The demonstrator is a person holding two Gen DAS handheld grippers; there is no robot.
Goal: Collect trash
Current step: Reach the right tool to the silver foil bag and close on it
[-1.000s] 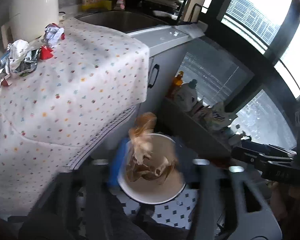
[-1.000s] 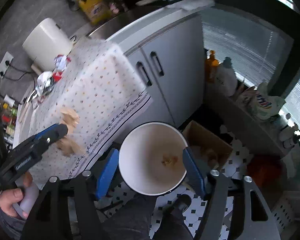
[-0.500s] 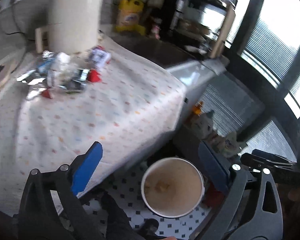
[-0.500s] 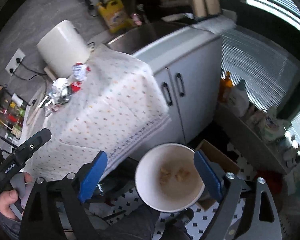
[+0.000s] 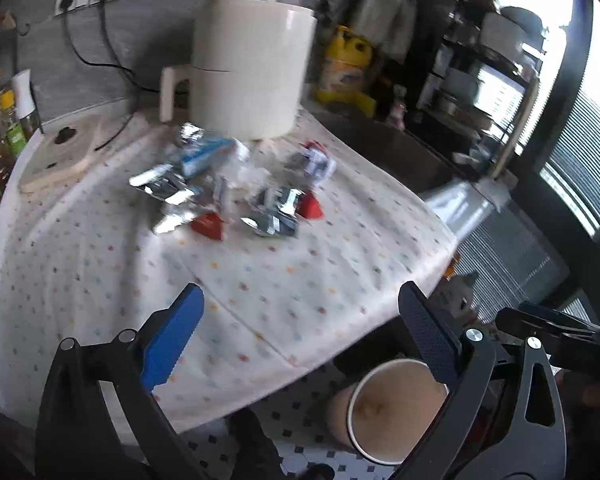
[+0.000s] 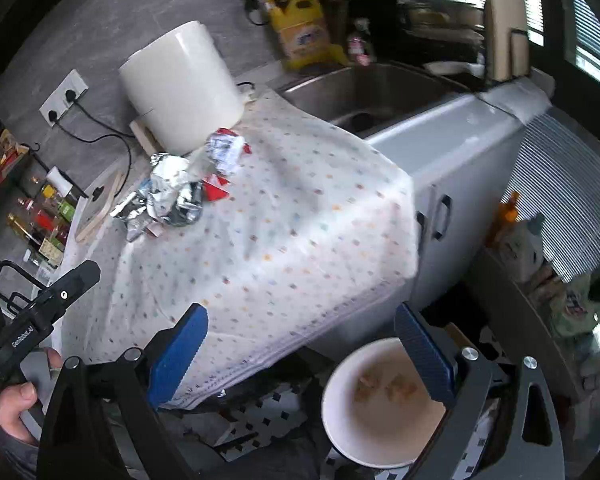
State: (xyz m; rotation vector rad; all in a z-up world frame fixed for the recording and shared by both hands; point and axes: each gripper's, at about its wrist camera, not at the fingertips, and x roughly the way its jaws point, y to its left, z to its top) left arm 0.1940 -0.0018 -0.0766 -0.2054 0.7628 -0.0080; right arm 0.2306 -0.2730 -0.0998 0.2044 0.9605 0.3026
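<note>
A pile of crumpled foil, white and red wrappers (image 5: 236, 184) lies on the dotted tablecloth (image 5: 260, 280) in front of a white appliance; it also shows in the right wrist view (image 6: 184, 188). A white bin (image 6: 376, 404) with brown scraps inside stands on the tiled floor beside the table, also in the left wrist view (image 5: 392, 412). My left gripper (image 5: 300, 344) is open and empty over the table's near edge. My right gripper (image 6: 300, 356) is open and empty above the table edge and the bin.
A white air fryer (image 5: 252, 76) stands behind the trash. A round wooden board (image 5: 60, 156) lies at the left. A sink (image 6: 372, 92) and grey cabinet (image 6: 452, 184) lie to the right, with bottles (image 6: 516, 224) on a low shelf.
The left gripper opened and dropped brown paper into the bin, then both grippers rose and swung from the bin toward the table and its trash pile.
</note>
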